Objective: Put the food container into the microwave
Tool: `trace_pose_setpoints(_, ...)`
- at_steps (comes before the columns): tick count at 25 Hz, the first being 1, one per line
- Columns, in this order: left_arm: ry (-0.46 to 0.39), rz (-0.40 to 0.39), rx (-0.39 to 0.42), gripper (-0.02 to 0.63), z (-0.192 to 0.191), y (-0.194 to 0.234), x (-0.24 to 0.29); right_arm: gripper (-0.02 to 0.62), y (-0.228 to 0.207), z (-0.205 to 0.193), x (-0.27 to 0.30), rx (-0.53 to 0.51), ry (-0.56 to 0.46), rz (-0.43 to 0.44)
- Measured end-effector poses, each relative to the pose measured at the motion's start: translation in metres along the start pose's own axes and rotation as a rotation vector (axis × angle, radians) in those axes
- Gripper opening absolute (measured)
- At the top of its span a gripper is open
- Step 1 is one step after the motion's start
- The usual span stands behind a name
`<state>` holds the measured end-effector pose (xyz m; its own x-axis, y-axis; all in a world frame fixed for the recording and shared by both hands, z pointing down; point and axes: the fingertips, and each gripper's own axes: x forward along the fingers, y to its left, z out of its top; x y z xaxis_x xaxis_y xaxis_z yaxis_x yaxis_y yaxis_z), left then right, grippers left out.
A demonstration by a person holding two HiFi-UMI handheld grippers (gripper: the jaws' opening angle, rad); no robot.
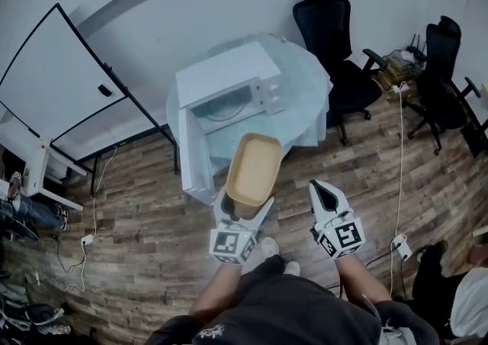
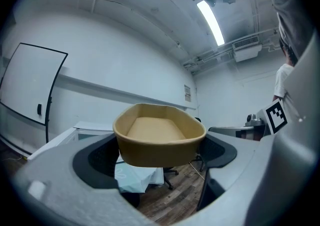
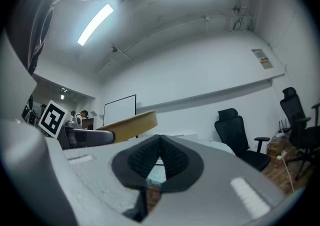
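Note:
A tan, empty, open-topped food container [image 1: 254, 168] is held in the air by my left gripper [image 1: 242, 207], shut on its near end; in the left gripper view the container [image 2: 159, 137] sits between the two dark pads. The white microwave [image 1: 229, 85] stands on the round table [image 1: 309, 88] ahead with its door [image 1: 195, 154] swung open toward me. The container hovers in front of the open cavity. My right gripper [image 1: 322, 192] is beside it to the right, shut with nothing in it; its pads [image 3: 172, 157] meet.
A whiteboard [image 1: 53, 80] stands at the left. Two black office chairs [image 1: 335, 38] [image 1: 442, 76] are behind and right of the table. Cables and a power strip [image 1: 398, 243] lie on the wooden floor. The person's legs and shoes [image 1: 271, 248] are below the grippers.

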<state>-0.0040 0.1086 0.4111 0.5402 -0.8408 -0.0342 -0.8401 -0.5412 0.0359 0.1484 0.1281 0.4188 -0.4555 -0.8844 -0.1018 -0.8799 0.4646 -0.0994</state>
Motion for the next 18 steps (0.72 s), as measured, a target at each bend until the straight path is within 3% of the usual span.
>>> trace_pose_setpoints(8,-0.008,0.015,-0.001,0.506,-0.001,0.020,0.033,0.002,-0.014,-0.004,0.043,-0.017,0.020,0.031)
trace_pose_setpoints(18,-0.005,0.005,0.008,0.505,-0.002,0.075,0.068,0.002,-0.014,-0.006,0.119,-0.052,0.034,0.063)
